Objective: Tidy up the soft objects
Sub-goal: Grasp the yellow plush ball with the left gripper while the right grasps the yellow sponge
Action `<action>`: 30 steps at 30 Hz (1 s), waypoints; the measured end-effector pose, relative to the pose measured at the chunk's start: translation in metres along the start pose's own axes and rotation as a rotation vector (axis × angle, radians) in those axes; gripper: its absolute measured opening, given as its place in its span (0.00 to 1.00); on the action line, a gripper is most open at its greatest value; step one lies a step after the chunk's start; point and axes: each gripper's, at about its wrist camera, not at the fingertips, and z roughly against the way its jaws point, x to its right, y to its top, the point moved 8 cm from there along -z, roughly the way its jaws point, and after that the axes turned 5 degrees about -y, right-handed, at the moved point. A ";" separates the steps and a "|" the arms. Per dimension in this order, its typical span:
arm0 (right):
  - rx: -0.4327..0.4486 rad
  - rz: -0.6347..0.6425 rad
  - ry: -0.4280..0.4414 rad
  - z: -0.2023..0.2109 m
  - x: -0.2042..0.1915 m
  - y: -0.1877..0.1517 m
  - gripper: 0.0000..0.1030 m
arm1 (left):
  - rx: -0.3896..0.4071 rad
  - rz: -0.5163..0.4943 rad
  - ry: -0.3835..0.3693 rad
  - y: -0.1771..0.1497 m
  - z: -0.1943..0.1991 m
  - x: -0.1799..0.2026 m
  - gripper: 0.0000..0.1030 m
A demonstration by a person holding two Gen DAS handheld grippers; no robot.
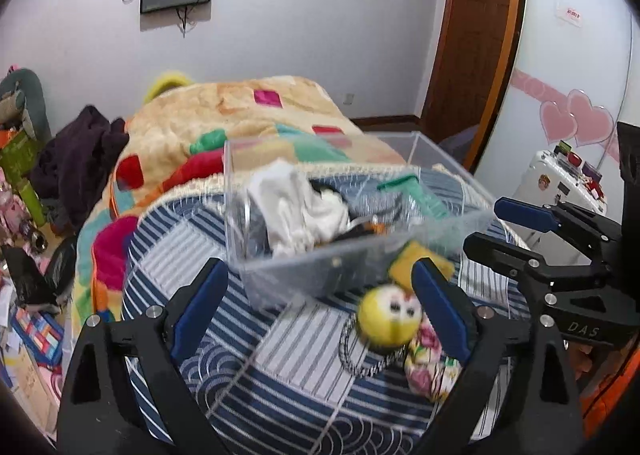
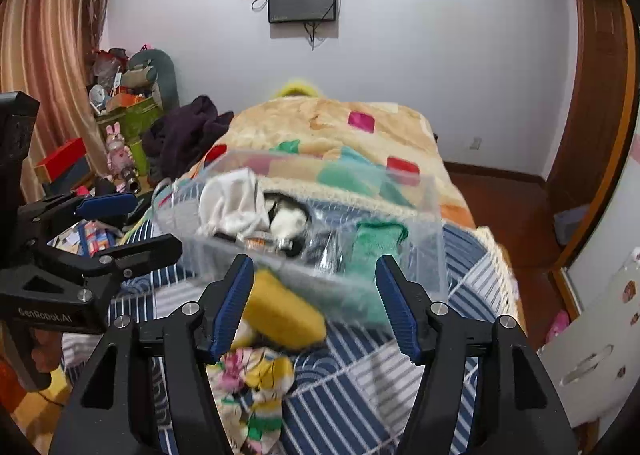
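Observation:
A clear plastic box [image 1: 304,263] sits on the blue striped bedspread [image 1: 248,387]. It holds a white cloth [image 1: 296,207], a green sock [image 2: 372,251] and a black-and-white item [image 2: 286,221]. In front of it lie a yellow plush ball with eyes [image 1: 386,317], a yellow soft item [image 2: 280,313], a floral cloth [image 2: 256,387] and a black-white cord [image 1: 352,355]. My left gripper [image 1: 320,309] is open, its fingers either side of the box front and ball. My right gripper [image 2: 316,303] is open over the yellow item and box front; it also shows in the left wrist view [image 1: 500,227].
A patchwork fleece blanket [image 2: 332,135] covers the bed beyond the box. A dark garment [image 2: 184,135] lies at its left. Clutter and boxes [image 2: 120,111] fill the floor at left. A white case [image 1: 560,183] and a wooden door [image 1: 472,35] stand at right.

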 end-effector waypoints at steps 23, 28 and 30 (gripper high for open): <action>-0.144 -0.030 0.110 -0.038 -0.011 -0.051 0.31 | -0.111 0.026 -0.111 -0.035 -0.045 0.026 0.77; -0.130 -0.033 0.091 -0.030 -0.006 -0.054 0.28 | -0.125 0.032 -0.147 -0.030 -0.059 0.038 0.60; -0.125 -0.047 0.091 -0.027 -0.001 -0.054 0.28 | -0.140 0.028 -0.164 -0.030 -0.064 0.043 0.51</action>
